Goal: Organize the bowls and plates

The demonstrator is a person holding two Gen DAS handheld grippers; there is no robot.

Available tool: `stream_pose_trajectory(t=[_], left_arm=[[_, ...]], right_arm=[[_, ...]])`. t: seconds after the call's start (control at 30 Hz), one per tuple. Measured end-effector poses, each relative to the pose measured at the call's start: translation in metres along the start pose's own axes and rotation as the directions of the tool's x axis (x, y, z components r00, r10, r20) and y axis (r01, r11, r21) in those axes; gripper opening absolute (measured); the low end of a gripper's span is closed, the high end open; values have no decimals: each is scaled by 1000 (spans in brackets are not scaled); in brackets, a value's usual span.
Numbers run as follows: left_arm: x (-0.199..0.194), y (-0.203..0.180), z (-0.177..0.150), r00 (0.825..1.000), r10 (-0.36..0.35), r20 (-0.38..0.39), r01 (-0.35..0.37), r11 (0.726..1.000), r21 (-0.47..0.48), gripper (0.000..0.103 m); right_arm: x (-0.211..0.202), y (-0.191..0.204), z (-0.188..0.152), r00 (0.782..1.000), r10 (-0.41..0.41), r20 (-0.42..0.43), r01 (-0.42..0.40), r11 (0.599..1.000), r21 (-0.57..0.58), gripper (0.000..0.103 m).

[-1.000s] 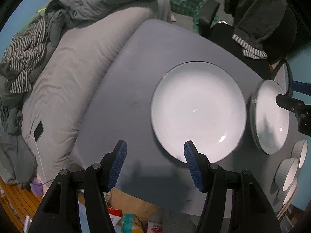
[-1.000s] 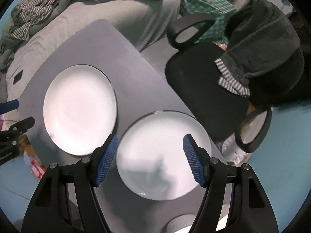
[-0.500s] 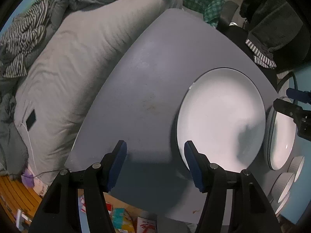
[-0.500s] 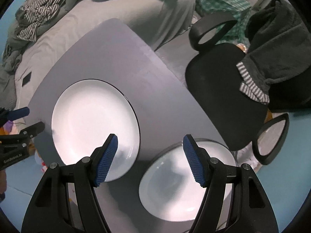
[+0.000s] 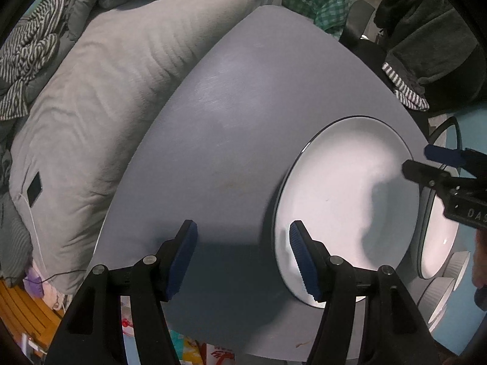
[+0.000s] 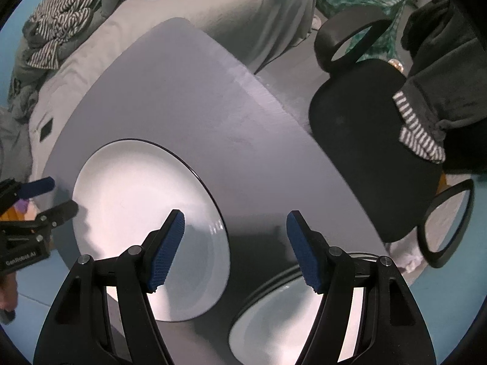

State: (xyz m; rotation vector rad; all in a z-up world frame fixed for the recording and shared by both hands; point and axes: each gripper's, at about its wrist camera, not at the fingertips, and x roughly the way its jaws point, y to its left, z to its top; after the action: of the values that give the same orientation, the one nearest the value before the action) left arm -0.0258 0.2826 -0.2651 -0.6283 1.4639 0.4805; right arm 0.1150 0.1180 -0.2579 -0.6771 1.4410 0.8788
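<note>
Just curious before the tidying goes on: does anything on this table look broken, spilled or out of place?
Nothing looks broken or spilled. The large white plate lies flat on the grey table, close to its near edge.

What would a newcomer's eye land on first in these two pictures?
A large round white plate with a dark rim gleams on the grey table. A second white plate lies close to its right. Both grippers' blue-padded jaws stand open above them, holding nothing.

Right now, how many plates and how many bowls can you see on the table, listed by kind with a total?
Plates: 2, the big one and one beside it.
Bowls: 2 ribbed white ones, partly hidden at the table edge.
Total: 4.
</note>
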Motion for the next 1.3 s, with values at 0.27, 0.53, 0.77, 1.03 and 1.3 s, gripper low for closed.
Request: stream_pose_trajectory(t=[0.27,0.53,0.77,1.03,1.3], left_arm=[[5,1,5,1000,-30,-7,30,999,-23,64],[11,5,-1,997,-72,-16,71,996,-57,53],[16,9,0,990,-134,-51,129,987,-97,26],[23,-4,-7,981,-165,-102,158,985,-76,19],[24,-7,-10,983,-162,-90,157,986,-63,17]], right_arm=[[9,1,0,998,55,-20,-55,998,16,66],[19,-6,-8,991,124,-48,-121,991,53,45],[27,-8,-14,982,174,-74,-169,983,69,27],[29,-11,-20,979,186,-82,-179,980,92,20],[31,-10,-16,975,194,-112,-184,978,94,20]])
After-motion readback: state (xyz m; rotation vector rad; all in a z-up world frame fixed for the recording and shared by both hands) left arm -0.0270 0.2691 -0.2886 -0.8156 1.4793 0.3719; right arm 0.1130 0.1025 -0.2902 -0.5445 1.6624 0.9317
